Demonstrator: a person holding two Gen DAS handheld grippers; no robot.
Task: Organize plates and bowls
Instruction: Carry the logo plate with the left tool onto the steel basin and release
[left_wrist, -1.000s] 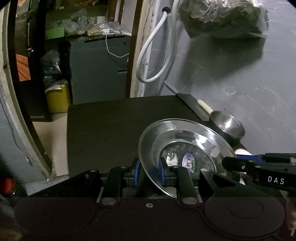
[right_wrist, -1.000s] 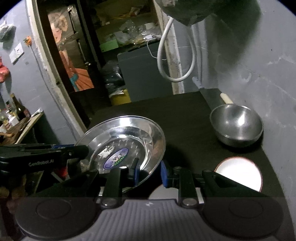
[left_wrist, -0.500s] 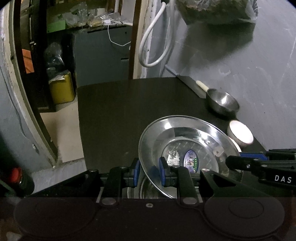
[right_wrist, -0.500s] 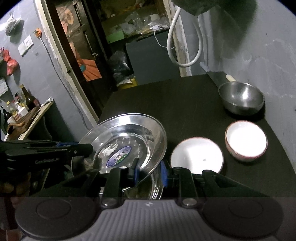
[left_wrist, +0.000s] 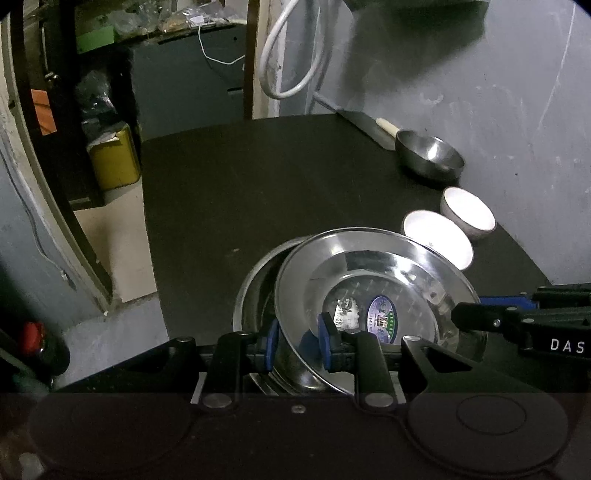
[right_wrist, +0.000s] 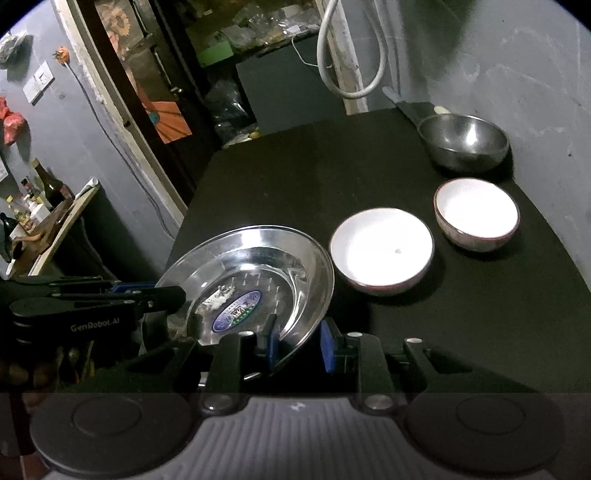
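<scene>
Steel plate (left_wrist: 373, 280) – both tools (left_wrist: 297, 338) (right_wrist: 300, 343) clamp its rim

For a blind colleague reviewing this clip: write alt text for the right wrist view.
A steel plate with an oval sticker is held tilted above a dark table, the right gripper at its near rim and the left gripper at its far-left rim. To its right sit two white bowls, with a steel bowl beyond by the grey wall.
</scene>
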